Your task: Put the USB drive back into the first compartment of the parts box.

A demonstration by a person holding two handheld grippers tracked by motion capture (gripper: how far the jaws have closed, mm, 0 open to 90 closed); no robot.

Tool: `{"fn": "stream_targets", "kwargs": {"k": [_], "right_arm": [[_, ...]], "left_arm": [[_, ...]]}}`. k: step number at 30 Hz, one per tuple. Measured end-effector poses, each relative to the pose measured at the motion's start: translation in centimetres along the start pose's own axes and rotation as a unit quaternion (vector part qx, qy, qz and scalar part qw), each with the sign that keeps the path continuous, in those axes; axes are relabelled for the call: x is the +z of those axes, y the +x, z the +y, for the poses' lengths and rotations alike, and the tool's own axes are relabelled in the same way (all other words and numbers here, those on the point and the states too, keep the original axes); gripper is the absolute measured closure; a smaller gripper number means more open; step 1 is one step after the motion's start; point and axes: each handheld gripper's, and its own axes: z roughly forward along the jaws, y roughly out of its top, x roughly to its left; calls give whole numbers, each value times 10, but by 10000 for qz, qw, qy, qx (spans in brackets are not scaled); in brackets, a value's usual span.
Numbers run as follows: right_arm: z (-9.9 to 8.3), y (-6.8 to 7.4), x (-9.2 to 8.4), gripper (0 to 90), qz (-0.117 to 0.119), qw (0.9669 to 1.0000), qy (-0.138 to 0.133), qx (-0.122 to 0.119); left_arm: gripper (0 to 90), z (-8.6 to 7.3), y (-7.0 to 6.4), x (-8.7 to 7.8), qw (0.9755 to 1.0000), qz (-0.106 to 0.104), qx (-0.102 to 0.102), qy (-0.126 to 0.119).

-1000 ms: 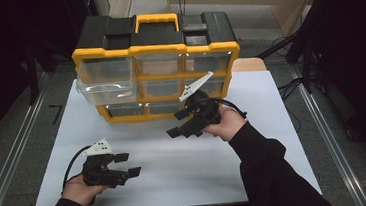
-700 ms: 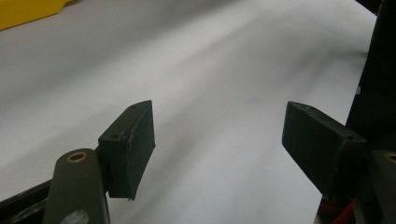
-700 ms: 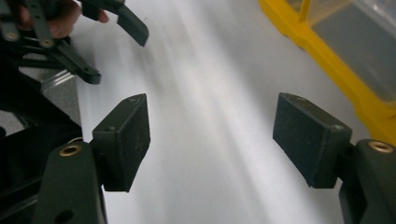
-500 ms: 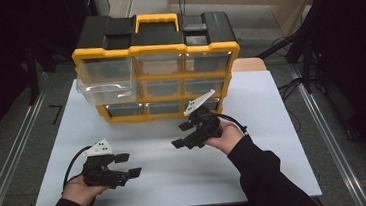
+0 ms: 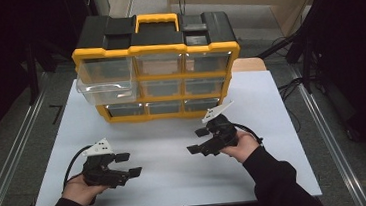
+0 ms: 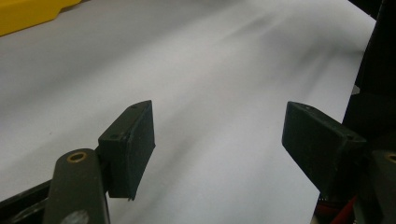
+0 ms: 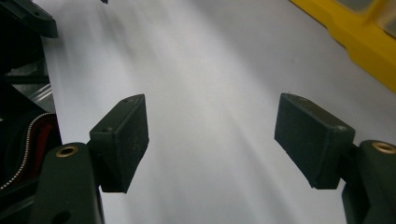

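Note:
A yellow and black drawer organizer (image 5: 157, 75) stands at the back of the white table (image 5: 165, 154), with clear drawers in three rows. Its upper-left drawer (image 5: 105, 84) is pulled out toward me. My left gripper (image 5: 128, 164) rests low near the front left of the table, open and holding nothing. My right gripper (image 5: 198, 141) hovers at the front right, pointing left, also open and holding nothing. In the left gripper view the wide-apart jaws of the left gripper (image 6: 217, 140) frame bare white table. The right gripper (image 7: 212, 140) looks the same in its own view, with the organizer's yellow base (image 7: 359, 42) at the upper right.
Metal rails run along both sides of the table (image 5: 6, 168). Cables and dark stands sit on the floor at the right (image 5: 297, 53). A wooden block (image 5: 248, 64) peeks out behind the organizer's right side.
My right gripper has drawn back from the organizer toward me and lowered nearer the table. The left gripper has stayed where it was.

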Motion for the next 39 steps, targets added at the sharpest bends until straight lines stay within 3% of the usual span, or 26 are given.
{"fn": "stream_targets", "kwargs": {"k": [19, 39], "right_arm": [[-43, -4, -18, 233, -271, 9988, 40, 399], [-75, -11, -43, 233, -488, 9958, -198, 752]], "left_arm": [[267, 0, 0, 1, 10000, 21, -21, 2], [267, 0, 2, 0, 10000, 56, -41, -7]]}}
